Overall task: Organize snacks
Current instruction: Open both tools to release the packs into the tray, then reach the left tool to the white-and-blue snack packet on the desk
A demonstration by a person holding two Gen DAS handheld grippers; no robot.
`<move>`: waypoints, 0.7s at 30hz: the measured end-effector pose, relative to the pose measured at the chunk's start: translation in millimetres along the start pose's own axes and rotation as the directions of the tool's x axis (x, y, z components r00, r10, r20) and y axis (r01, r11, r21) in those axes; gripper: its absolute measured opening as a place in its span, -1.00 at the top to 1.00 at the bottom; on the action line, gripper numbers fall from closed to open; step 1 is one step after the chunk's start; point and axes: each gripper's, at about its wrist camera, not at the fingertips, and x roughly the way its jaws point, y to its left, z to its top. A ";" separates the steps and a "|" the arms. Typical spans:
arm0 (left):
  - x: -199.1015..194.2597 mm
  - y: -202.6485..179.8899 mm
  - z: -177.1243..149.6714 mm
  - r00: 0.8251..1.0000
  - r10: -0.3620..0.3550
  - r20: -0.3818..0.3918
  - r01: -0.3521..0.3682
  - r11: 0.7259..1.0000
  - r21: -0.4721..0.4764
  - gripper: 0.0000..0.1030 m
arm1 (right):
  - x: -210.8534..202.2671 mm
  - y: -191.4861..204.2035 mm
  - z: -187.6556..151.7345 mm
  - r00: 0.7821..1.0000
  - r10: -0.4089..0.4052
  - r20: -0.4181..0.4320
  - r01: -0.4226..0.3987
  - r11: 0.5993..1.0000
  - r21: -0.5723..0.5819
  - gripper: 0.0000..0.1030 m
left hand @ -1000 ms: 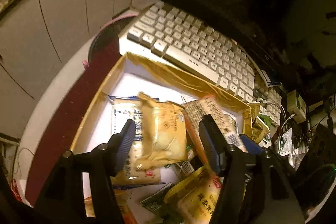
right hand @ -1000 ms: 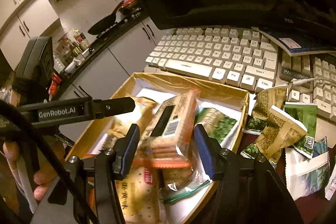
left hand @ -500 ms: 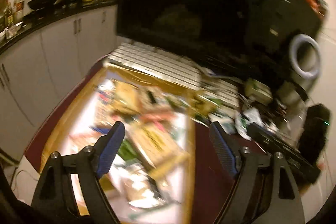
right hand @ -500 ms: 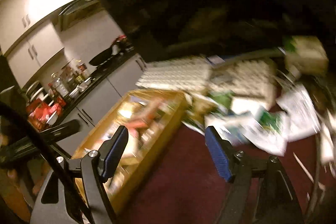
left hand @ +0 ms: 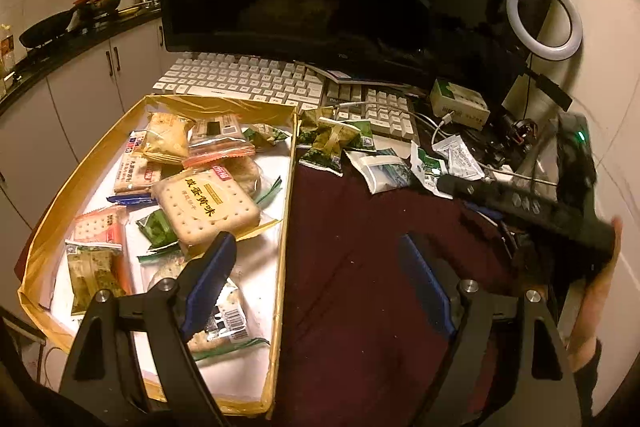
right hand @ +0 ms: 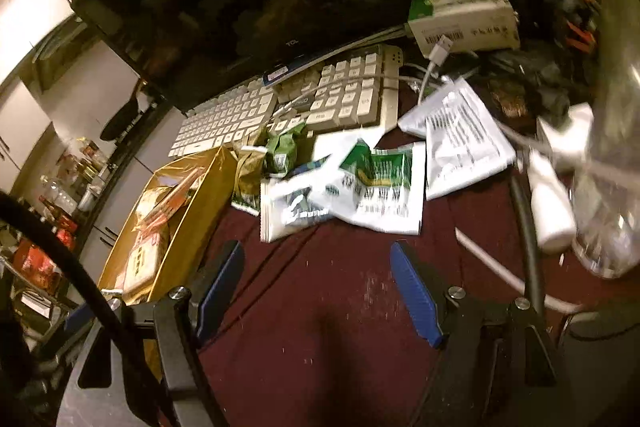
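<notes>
Both hand-held grippers, left [left hand: 316, 281] and right [right hand: 316, 287], gape empty above the table [right hand: 320, 339]; next comes reaching for the loose packets [right hand: 360, 183] beside the box [left hand: 286, 227].

Black gripper frames [left hand: 320, 291] with silver screws and ribbed blue fingers [left hand: 210, 281].

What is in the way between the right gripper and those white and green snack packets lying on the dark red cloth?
Nothing visible. The right gripper is open and empty, and only bare dark red cloth lies between it and the white and green packets. The gold box sits off to the left, and a white cable lies to the right.
</notes>
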 end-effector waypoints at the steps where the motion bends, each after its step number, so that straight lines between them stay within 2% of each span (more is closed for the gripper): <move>1: -1.5 -0.1 -0.4 1.000 -0.001 0.004 0.001 1.000 0.000 -0.63 | 3.0 -2.7 5.0 1.000 -0.021 -0.009 0.021 1.000 0.020 -0.47; 4: -3.7 -2.1 -1.0 1.000 -0.004 0.007 0.004 1.000 0.003 -0.63 | 23.5 -20.0 22.3 0.996 -0.056 -0.072 0.064 0.993 0.104 -0.47; 7: -5.3 -2.7 -1.3 1.000 -0.004 0.010 0.004 1.000 0.003 -0.63 | 37.6 -30.2 24.7 0.993 -0.060 -0.105 0.076 0.984 0.159 -0.47; 9: -5.6 -3.7 -1.5 1.000 -0.006 0.010 0.006 1.000 0.008 -0.63 | 41.6 -28.0 23.4 0.993 -0.073 -0.088 0.085 0.986 0.142 -0.50; 16: -7.4 -4.4 -3.2 1.000 -0.012 0.008 0.011 1.000 0.010 -0.63 | 46.1 -9.9 17.8 0.980 -0.195 -0.025 0.196 0.980 0.024 -0.51; 19: -5.4 -3.8 -3.7 1.000 -0.013 0.001 0.013 1.000 0.002 -0.63 | 45.6 -5.2 12.5 0.967 -0.254 -0.010 0.254 0.967 -0.010 -0.12; 20: -4.7 -3.6 -3.6 1.000 -0.017 -0.003 0.017 1.000 -0.002 -0.63 | 42.7 -8.1 10.8 0.964 -0.265 -0.003 0.265 0.964 0.004 0.12; 21: -4.7 -3.8 -3.8 1.000 -0.023 -0.006 0.023 1.000 -0.004 -0.63 | 41.0 -11.6 10.5 0.964 -0.268 -0.002 0.268 0.963 0.025 0.45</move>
